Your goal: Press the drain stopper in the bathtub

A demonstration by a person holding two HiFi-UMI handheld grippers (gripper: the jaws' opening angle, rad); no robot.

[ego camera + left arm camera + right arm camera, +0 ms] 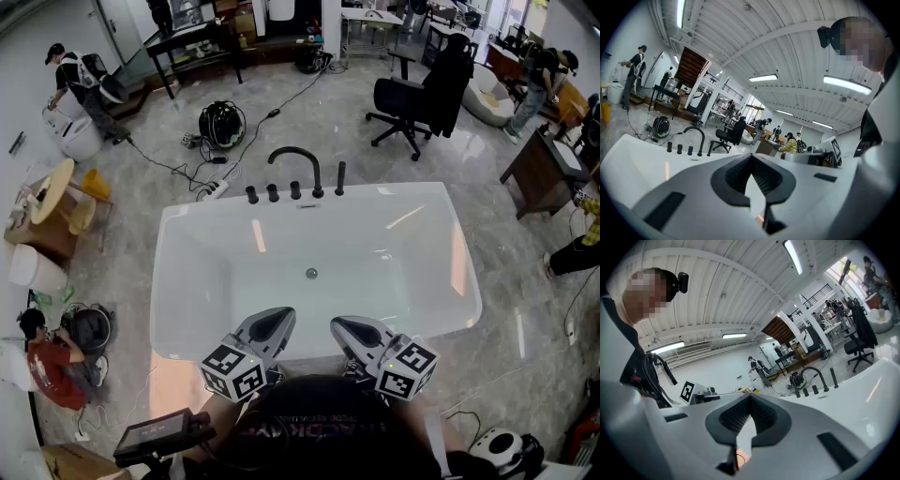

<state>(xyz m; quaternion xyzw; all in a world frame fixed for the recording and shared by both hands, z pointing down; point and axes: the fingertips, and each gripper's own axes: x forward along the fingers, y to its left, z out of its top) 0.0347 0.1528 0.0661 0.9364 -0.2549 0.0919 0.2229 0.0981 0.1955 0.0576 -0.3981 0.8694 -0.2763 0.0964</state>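
I am looking into a big open work hall, not a home. A white bathtub (394,192) is standing alone on a shiny stone floor (506,253). An office chair (412,98), a long cable (281,108) and a working person (80,84) are sharing the room under strip lights (763,77).

Both units held low before the body, side by side: left gripper (272,323), right gripper (353,331). Fingers (733,177) on each pressed tip to tip.

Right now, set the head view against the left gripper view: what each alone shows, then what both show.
Head view only: the drain stopper, untouched. Left gripper view only: ceiling lights, and that the left gripper has its jaws together, empty. Both: the bathtub, the black faucet and the office chair.
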